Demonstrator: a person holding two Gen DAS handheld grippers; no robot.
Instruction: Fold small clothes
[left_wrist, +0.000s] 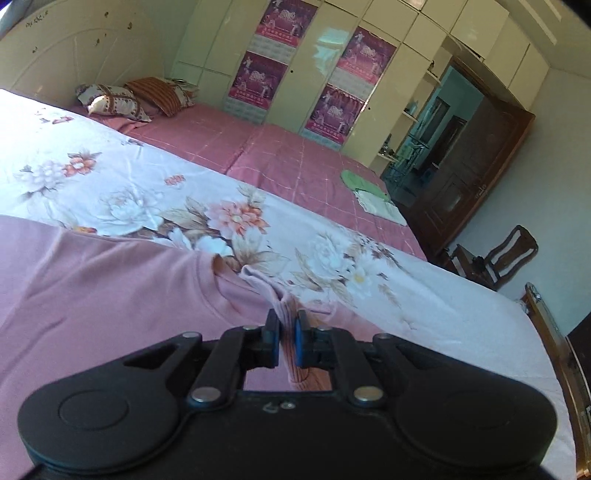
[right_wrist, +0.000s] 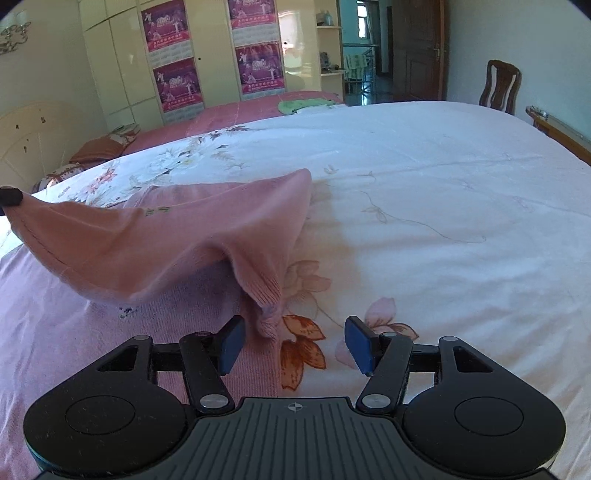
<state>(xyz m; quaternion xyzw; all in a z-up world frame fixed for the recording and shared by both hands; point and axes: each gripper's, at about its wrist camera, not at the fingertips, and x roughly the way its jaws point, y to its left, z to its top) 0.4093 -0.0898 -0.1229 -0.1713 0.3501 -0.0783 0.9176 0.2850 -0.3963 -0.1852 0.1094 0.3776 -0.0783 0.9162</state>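
A pink knit garment (left_wrist: 110, 288) lies on the floral bedspread (left_wrist: 147, 192). My left gripper (left_wrist: 286, 332) is shut on a bunched ribbed edge of the pink garment. In the right wrist view the garment (right_wrist: 155, 243) is partly lifted and folded over, its ribbed cuff (right_wrist: 267, 310) hanging just ahead of my right gripper (right_wrist: 295, 343). The right gripper is open and holds nothing; the cuff sits near its left finger. A dark gripper tip (right_wrist: 10, 196) at the far left holds up the garment's other end.
The white floral bedspread (right_wrist: 443, 206) stretches to the right. A pink sheet (left_wrist: 280, 155) carries folded green and white clothes (left_wrist: 369, 192) and pillows (left_wrist: 122, 99). Wardrobes with posters (left_wrist: 280, 74) stand behind. A wooden chair (right_wrist: 500, 86) and the bed's wooden frame (right_wrist: 557, 129) are at right.
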